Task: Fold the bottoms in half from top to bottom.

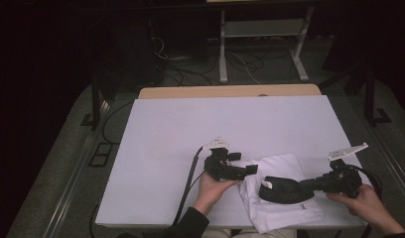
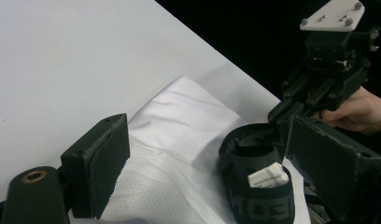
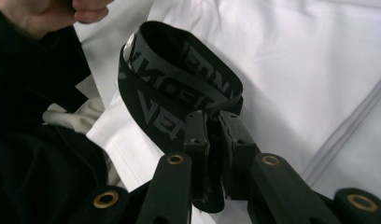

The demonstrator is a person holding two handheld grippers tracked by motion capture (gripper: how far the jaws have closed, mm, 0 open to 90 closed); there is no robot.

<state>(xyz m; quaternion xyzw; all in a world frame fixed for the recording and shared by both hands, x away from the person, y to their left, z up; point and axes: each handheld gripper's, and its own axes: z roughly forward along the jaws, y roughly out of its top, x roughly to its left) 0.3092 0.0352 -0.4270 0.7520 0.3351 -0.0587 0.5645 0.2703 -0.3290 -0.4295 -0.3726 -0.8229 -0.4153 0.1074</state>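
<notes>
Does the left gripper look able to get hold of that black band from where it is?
Probably yes. The left gripper stands open beside the black band, which the right gripper pinches above the white cloth; nothing lies between them.

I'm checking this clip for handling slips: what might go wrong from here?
The right tool pinches only one edge of the black waistband, so it may slip free. The left tool stands open beside it, holding nothing, so the band has no second support. Dragging the band might rumple the white garment beneath.
</notes>
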